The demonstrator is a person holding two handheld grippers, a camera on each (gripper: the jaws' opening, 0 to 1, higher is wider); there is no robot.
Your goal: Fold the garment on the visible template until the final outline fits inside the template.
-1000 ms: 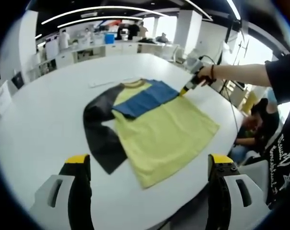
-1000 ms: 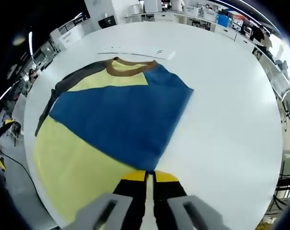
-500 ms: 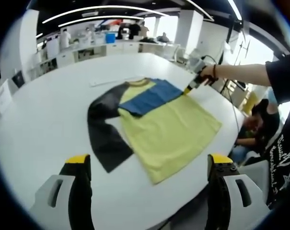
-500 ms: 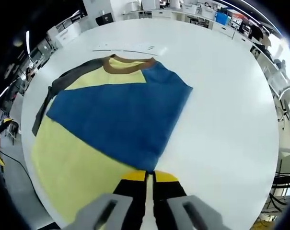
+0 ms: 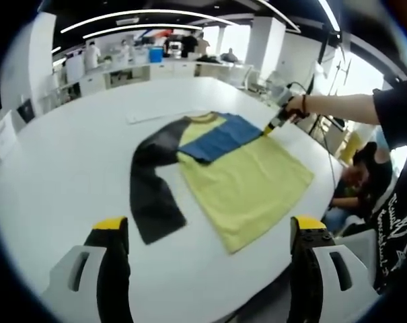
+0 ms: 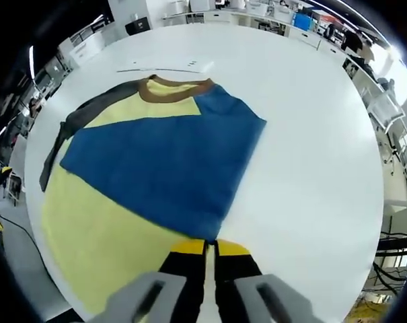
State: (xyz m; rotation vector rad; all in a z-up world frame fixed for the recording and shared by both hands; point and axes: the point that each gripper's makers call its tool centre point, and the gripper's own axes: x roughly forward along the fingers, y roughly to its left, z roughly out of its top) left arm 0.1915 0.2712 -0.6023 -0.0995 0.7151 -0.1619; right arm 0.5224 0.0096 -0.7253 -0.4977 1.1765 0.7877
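A yellow T-shirt (image 5: 253, 188) lies flat on the round white table (image 5: 68, 155). Its blue sleeve (image 5: 220, 138) is folded across the chest, and its dark sleeve (image 5: 149, 195) trails out toward me. My left gripper (image 5: 210, 269) hovers open, well short of the shirt. My right gripper (image 5: 274, 124), held by a hand, sits at the blue sleeve's far corner. In the right gripper view the right gripper (image 6: 204, 259) is shut on the end of the blue sleeve (image 6: 156, 161), with the yellow body (image 6: 95, 235), brown collar (image 6: 169, 86) and dark sleeve (image 6: 72, 128) beyond.
A thin white strip (image 5: 146, 116) lies on the table past the collar, seen too as the strip (image 6: 163, 67). A seated person (image 5: 354, 178) is beside the table's right edge. The shirt's hem lies close to that edge. A small card stand (image 5: 3, 138) is at far left.
The shirt has slid across the table to the right in the left gripper view, pulled by the right gripper, which still pinches the blue sleeve. The left gripper stayed still and open.
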